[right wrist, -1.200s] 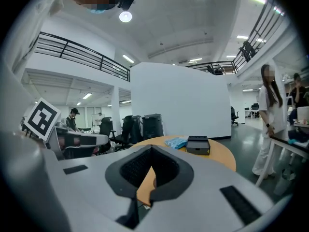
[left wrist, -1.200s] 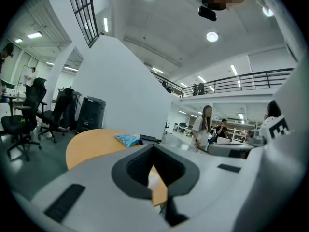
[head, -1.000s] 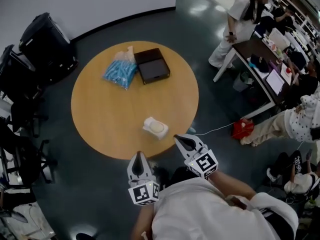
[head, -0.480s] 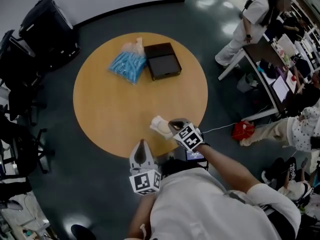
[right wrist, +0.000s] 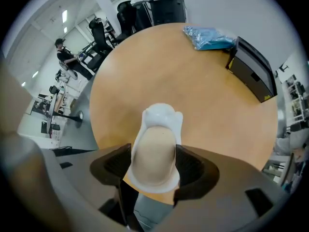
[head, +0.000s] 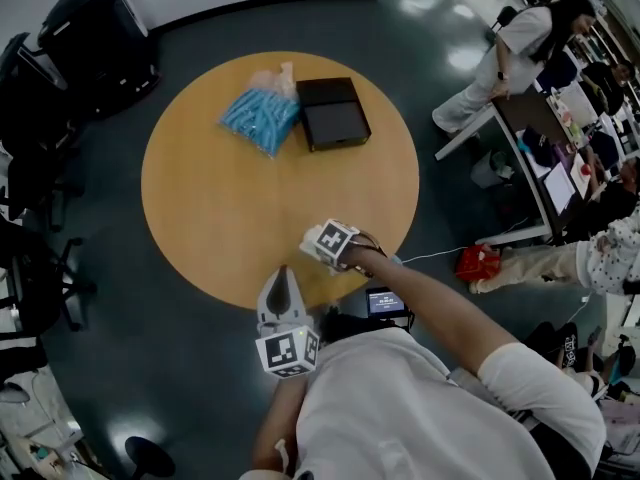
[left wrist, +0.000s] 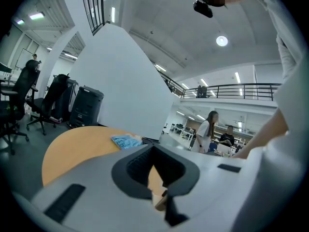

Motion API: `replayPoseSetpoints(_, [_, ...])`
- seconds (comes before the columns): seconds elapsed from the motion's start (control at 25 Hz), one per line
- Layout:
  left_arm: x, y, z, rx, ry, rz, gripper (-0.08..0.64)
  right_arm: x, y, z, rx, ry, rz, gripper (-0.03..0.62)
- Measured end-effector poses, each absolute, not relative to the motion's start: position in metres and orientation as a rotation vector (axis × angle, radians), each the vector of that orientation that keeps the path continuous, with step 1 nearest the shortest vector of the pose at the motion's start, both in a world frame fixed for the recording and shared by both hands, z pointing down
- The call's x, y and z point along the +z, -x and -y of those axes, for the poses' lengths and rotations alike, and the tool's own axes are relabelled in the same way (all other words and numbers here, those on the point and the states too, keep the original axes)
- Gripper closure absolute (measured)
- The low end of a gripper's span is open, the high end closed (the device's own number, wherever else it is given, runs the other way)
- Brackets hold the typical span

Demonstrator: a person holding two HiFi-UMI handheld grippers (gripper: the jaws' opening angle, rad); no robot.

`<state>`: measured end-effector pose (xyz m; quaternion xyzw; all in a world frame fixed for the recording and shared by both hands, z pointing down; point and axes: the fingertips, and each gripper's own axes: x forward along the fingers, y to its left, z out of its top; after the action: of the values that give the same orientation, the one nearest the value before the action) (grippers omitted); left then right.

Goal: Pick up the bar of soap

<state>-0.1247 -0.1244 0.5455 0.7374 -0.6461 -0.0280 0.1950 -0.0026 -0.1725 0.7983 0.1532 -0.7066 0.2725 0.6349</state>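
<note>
A beige bar of soap (right wrist: 153, 144) lies in a white dish (right wrist: 159, 114) near the front edge of the round wooden table (head: 220, 198). My right gripper (right wrist: 154, 154) reaches over that edge; its jaws are opening and stand on either side of the dish, with the soap between them. In the head view the right gripper (head: 322, 248) covers nearly all of the dish. My left gripper (head: 282, 290) hangs shut and empty just off the table's front edge, and from the left gripper (left wrist: 157, 178) I look across the tabletop (left wrist: 72, 144).
A blue packet (head: 262, 118) and a black box (head: 335, 113) lie at the table's far side. Black office chairs (head: 40, 268) and a black case (head: 95, 28) stand at the left. People and desks (head: 510, 48) are at the right. A red object (head: 476, 263) lies on the floor.
My right gripper has moved forward from below the table's edge to over the soap dish, which now sits between its jaws. The left gripper has barely moved.
</note>
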Motion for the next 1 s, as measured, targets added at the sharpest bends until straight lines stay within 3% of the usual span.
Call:
replayPoseSetpoints(0.6, [0.551, 0.155, 0.136, -0.137, -2.009, 1.815, 0.554, 0.807, 0.007, 0.177, 0.597, -0.357, 1.425, 0.321])
replayPoseSetpoints(1.0, [0.554, 0.162, 0.138, -0.125, -2.006, 1.812, 0.554, 0.784, 0.008, 0.187, 0.709, -0.398, 1.609, 0.33])
